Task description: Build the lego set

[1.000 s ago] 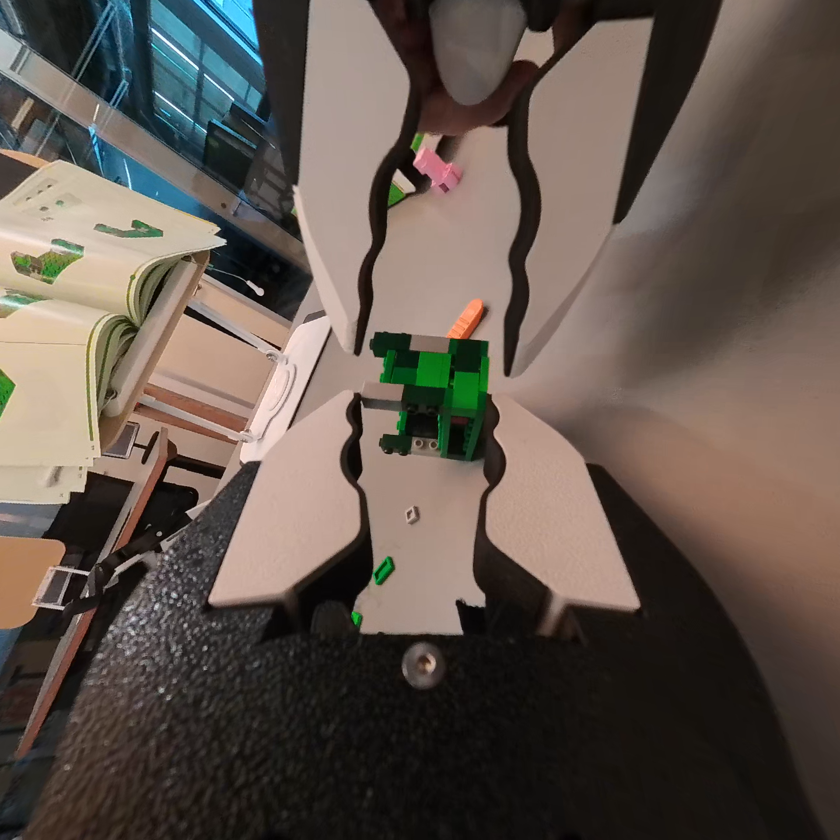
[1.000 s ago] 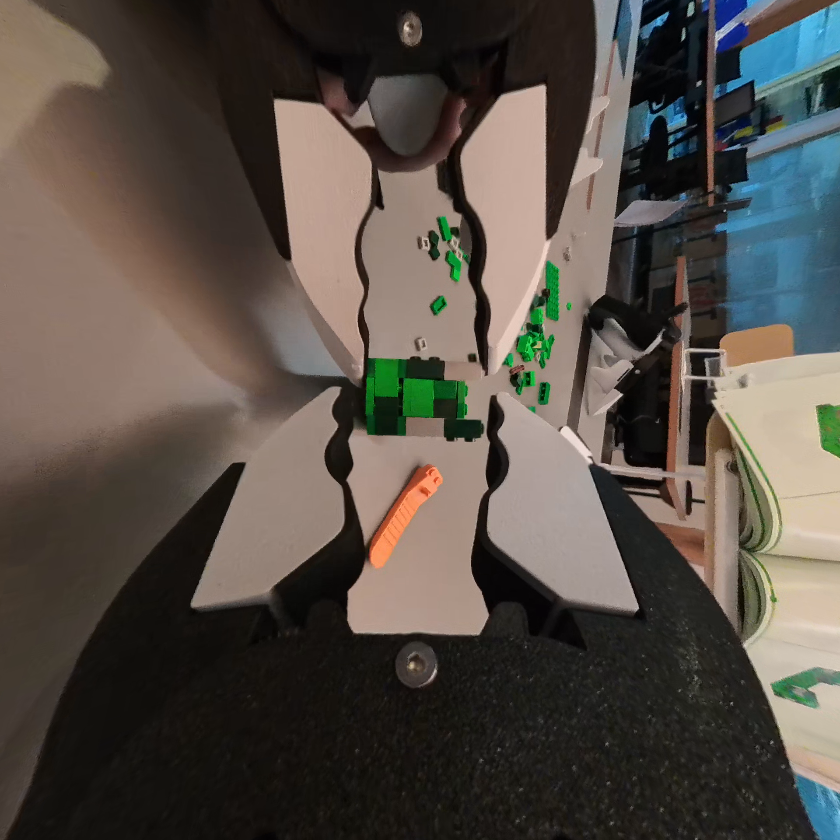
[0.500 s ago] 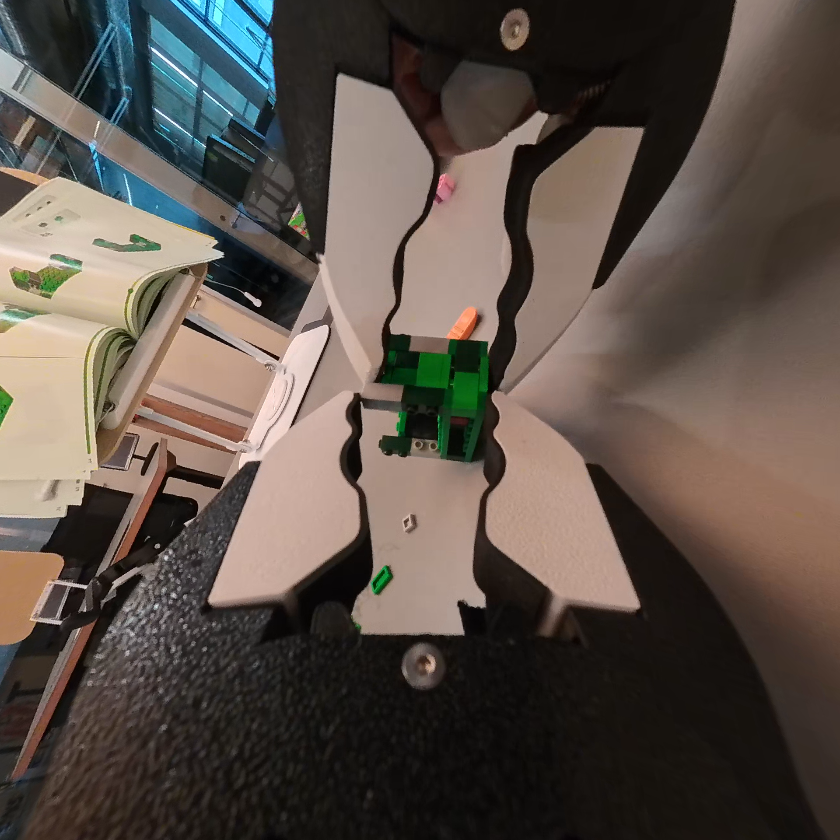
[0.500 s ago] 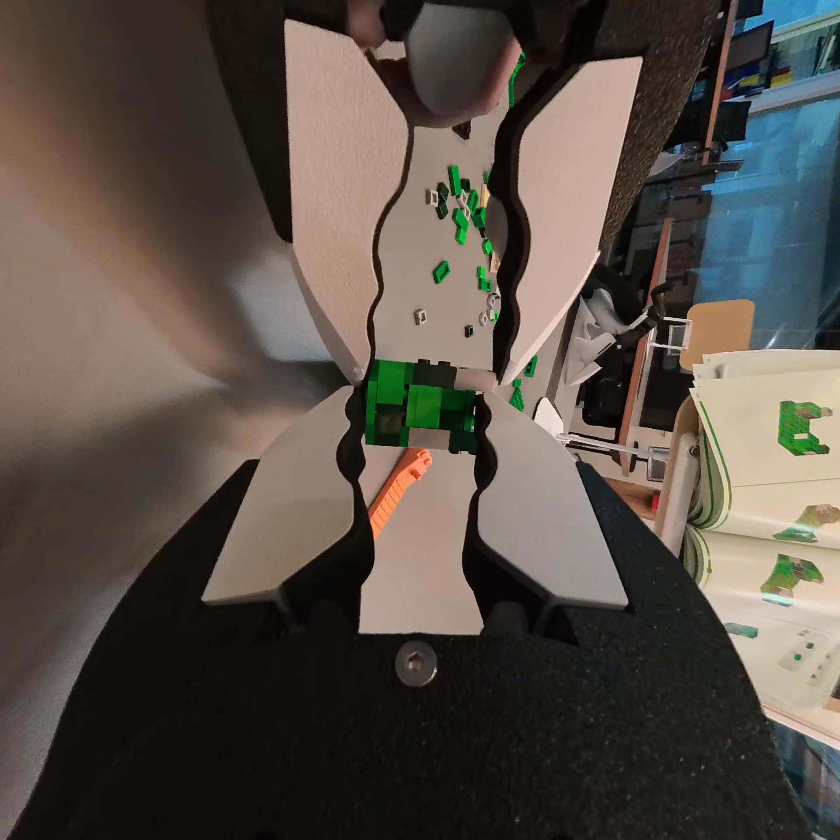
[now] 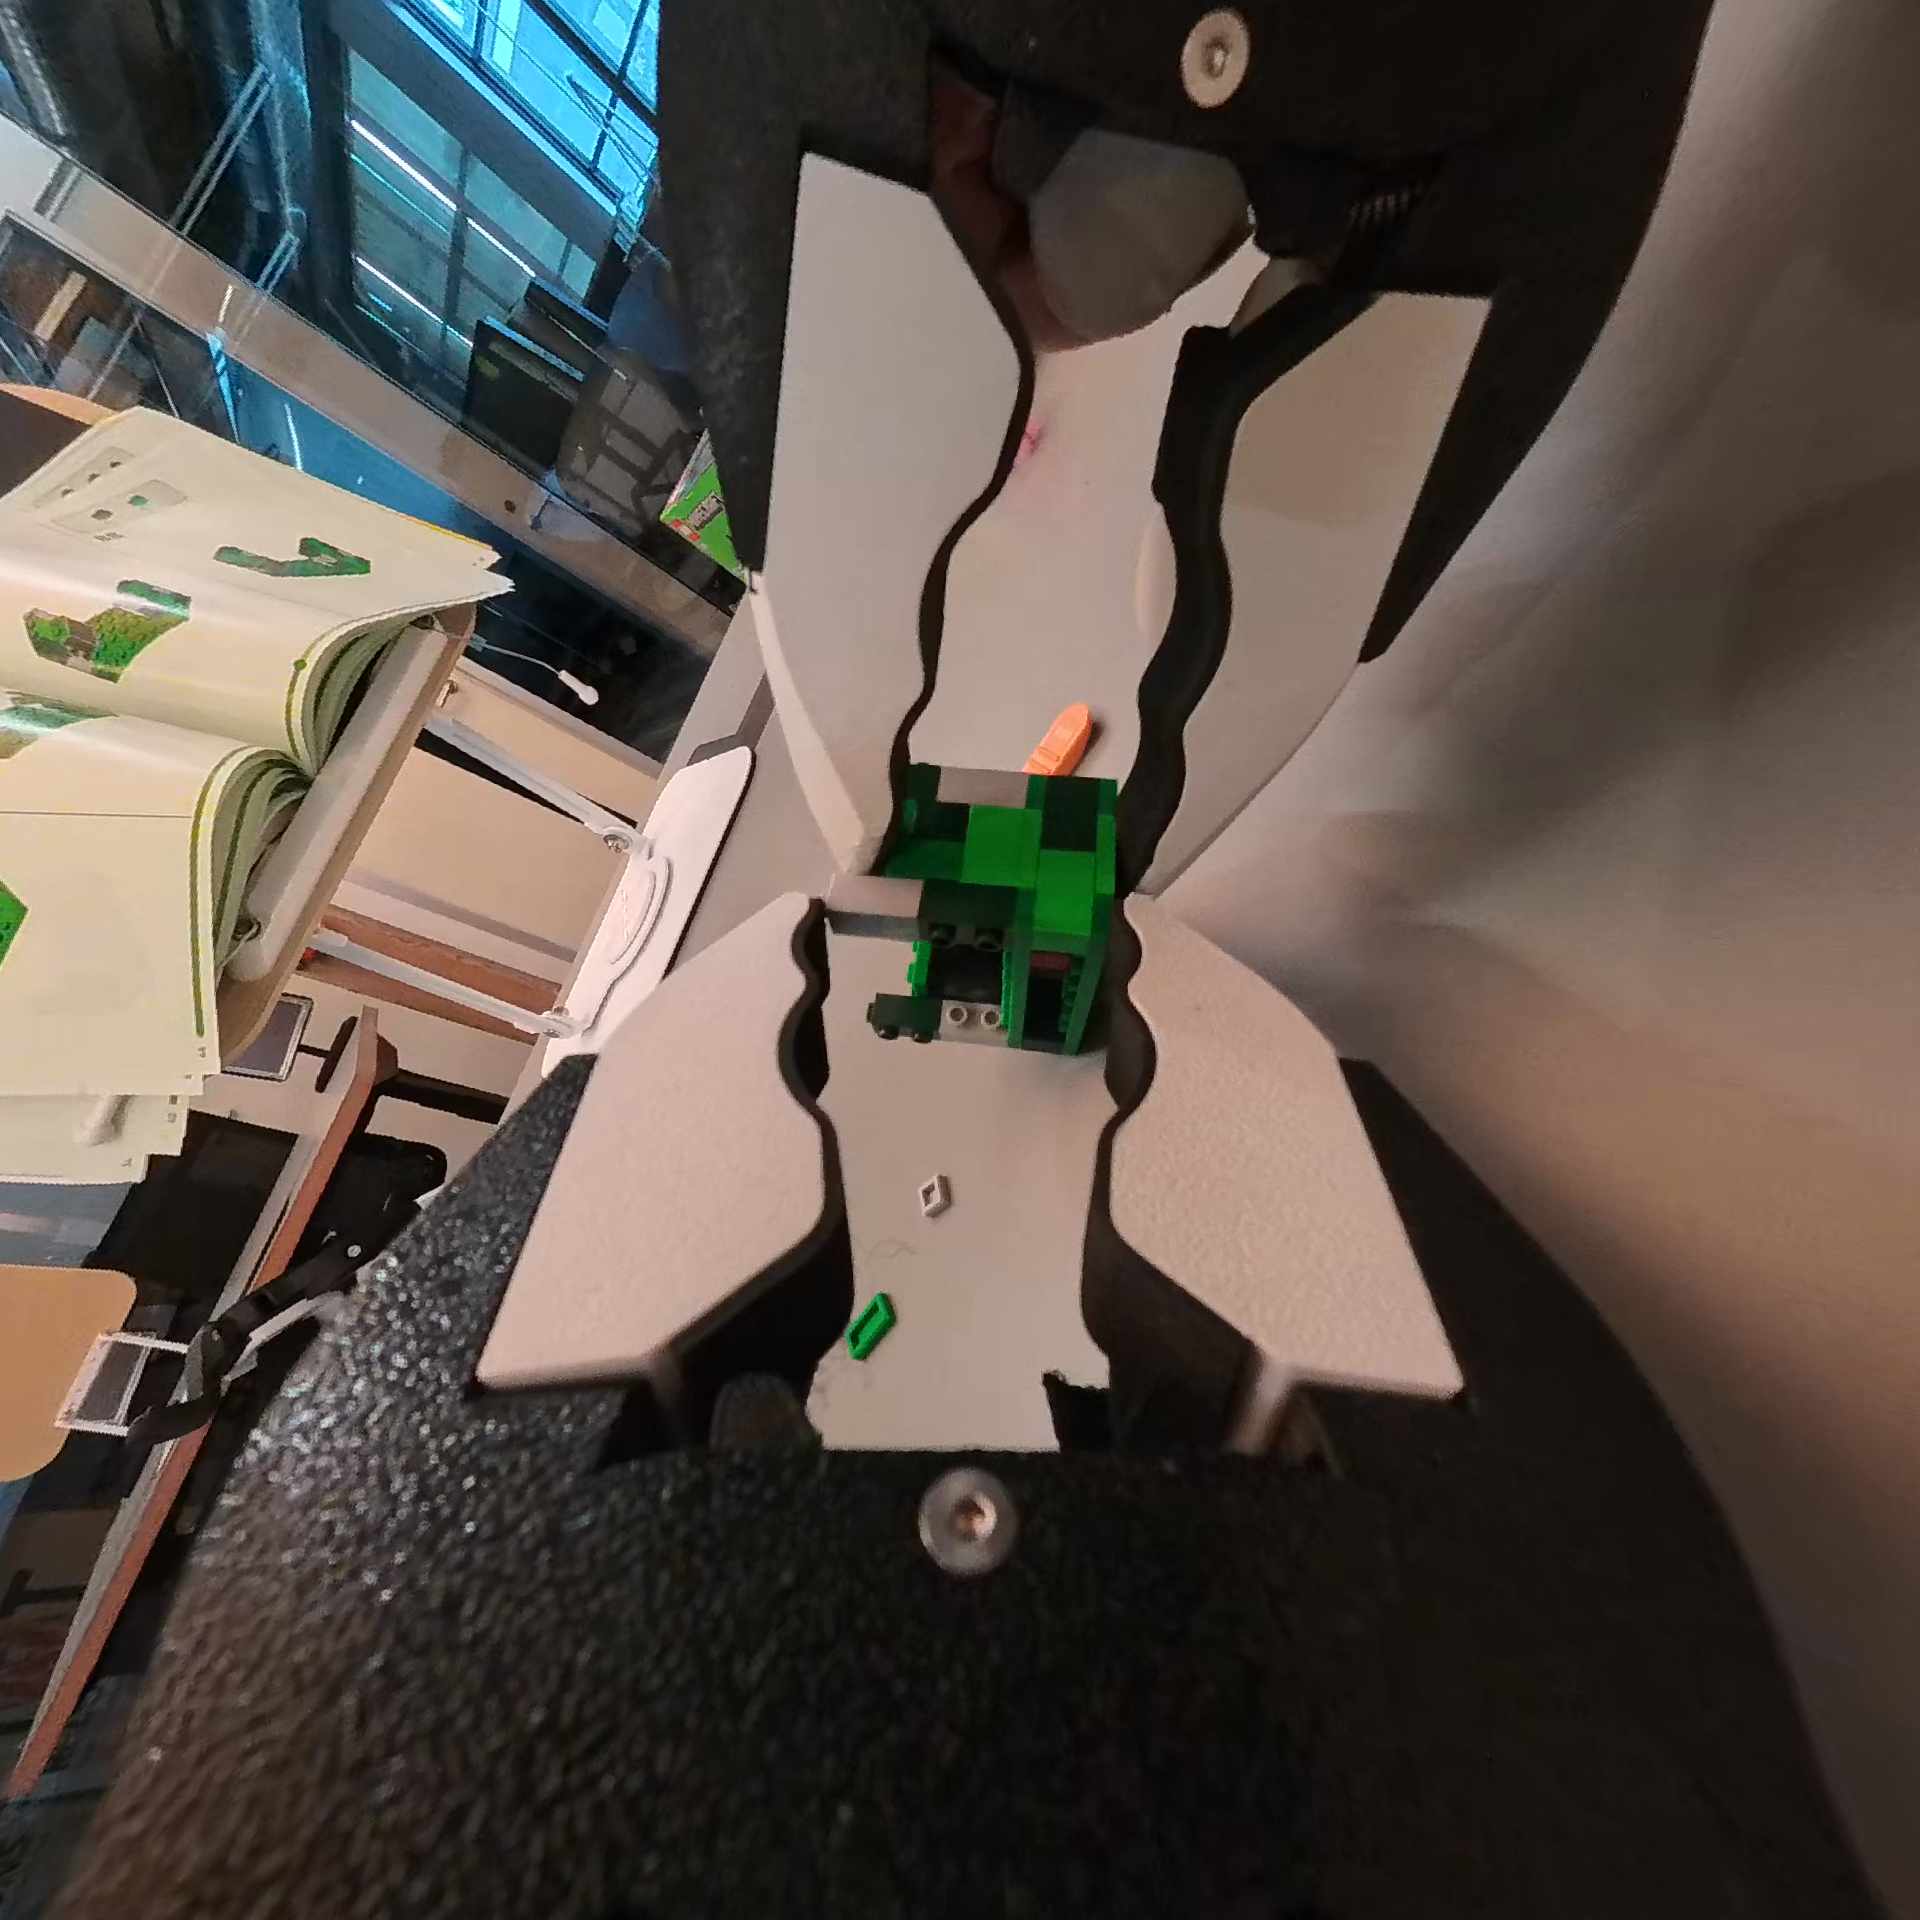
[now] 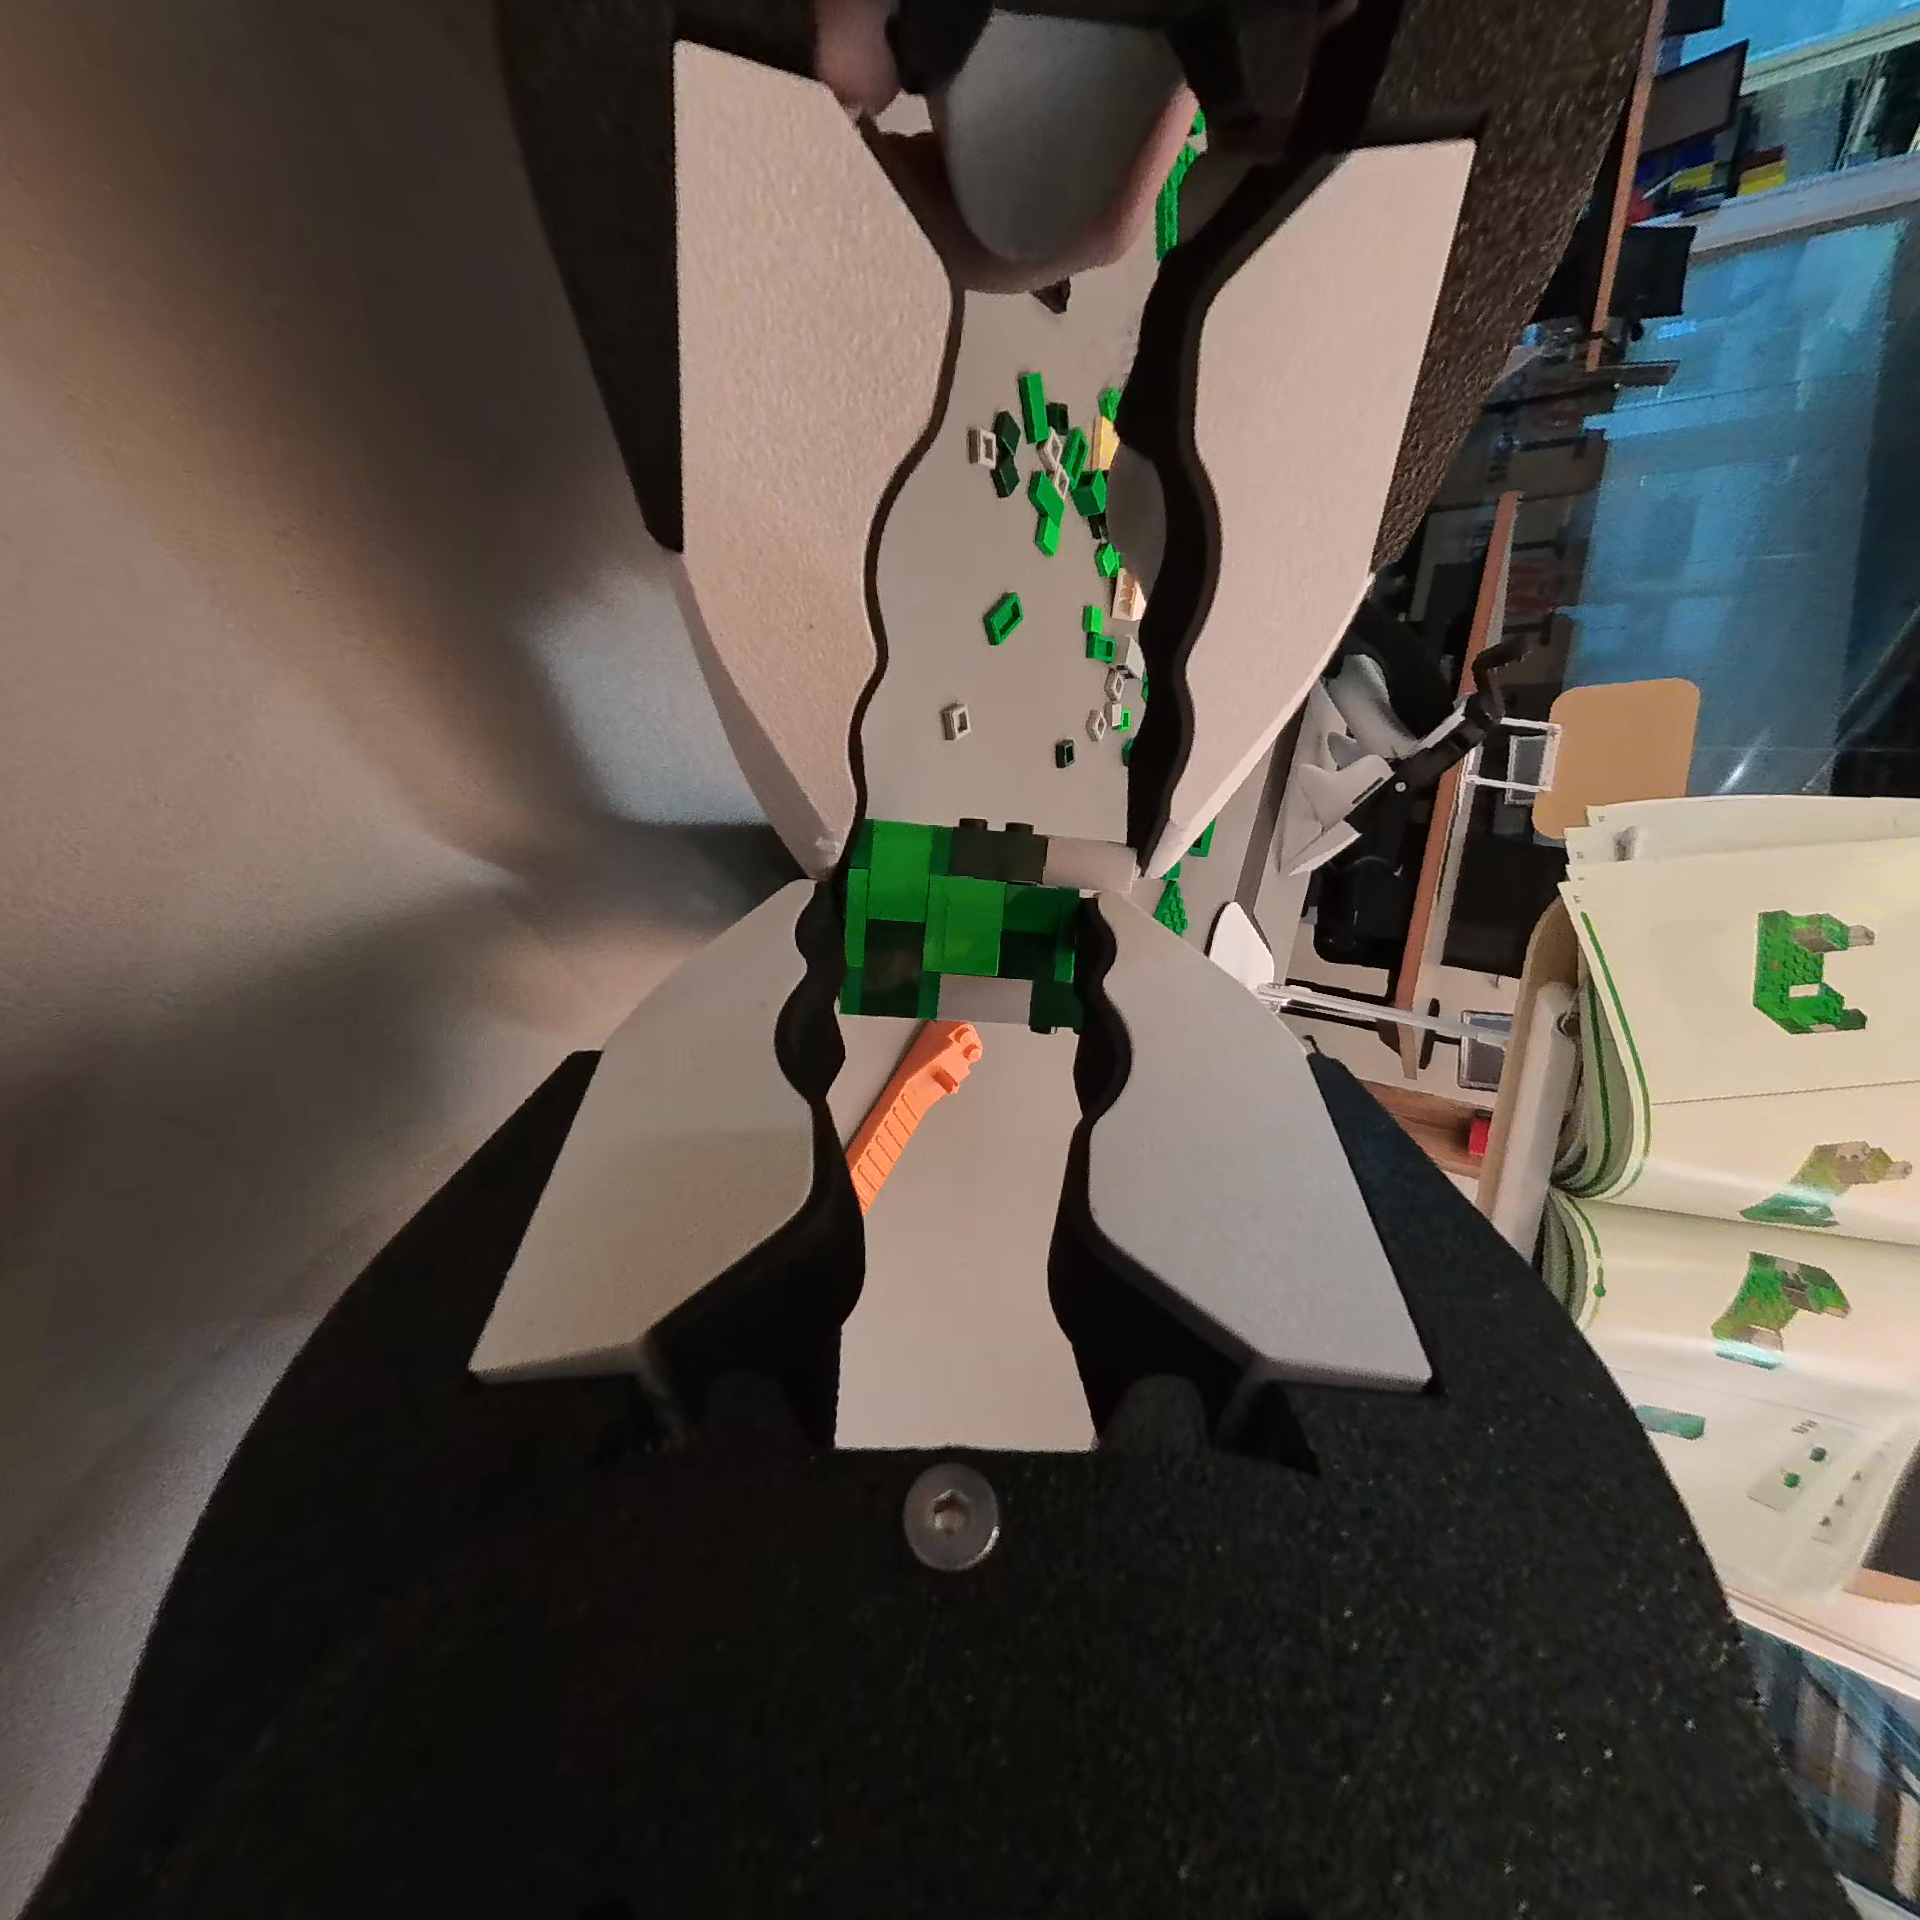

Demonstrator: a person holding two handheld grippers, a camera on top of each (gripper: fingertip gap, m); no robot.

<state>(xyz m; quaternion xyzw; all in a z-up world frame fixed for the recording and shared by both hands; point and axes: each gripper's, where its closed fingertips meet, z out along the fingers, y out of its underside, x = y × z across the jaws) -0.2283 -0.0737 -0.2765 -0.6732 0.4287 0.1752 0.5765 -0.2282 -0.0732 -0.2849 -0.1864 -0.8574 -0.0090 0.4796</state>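
Observation:
A small green lego build (image 5: 1023, 862) with dark green and grey bricks is held above the white table (image 5: 956, 1382). My left gripper (image 5: 971, 920) is shut on it from the near side in the left wrist view. The right gripper enters that view from the top and clamps the same build. In the right wrist view my right gripper (image 6: 956, 904) is shut on the build (image 6: 966, 925), and the left gripper comes in from the top, its tips touching the build's far edge. A grey plate (image 6: 1086, 860) sticks out of the build to the right.
An orange brick separator (image 6: 904, 1112) lies on the table under the build; it also shows in the left wrist view (image 5: 1060, 740). Several loose green and grey pieces (image 6: 1049, 488) lie scattered beyond. An open instruction booklet (image 5: 125, 727) stands on a stand beside the table. The grippers are tip to tip, or close to it. The orange brick separator (image 6: 904, 1112) is about 9 centimeters from my right fingertips.
Both grippers have kept hold of the build. They have tilted and drawn closer together, so each looms larger in the other's view. The orange separator now sits partly behind the right gripper's finger.

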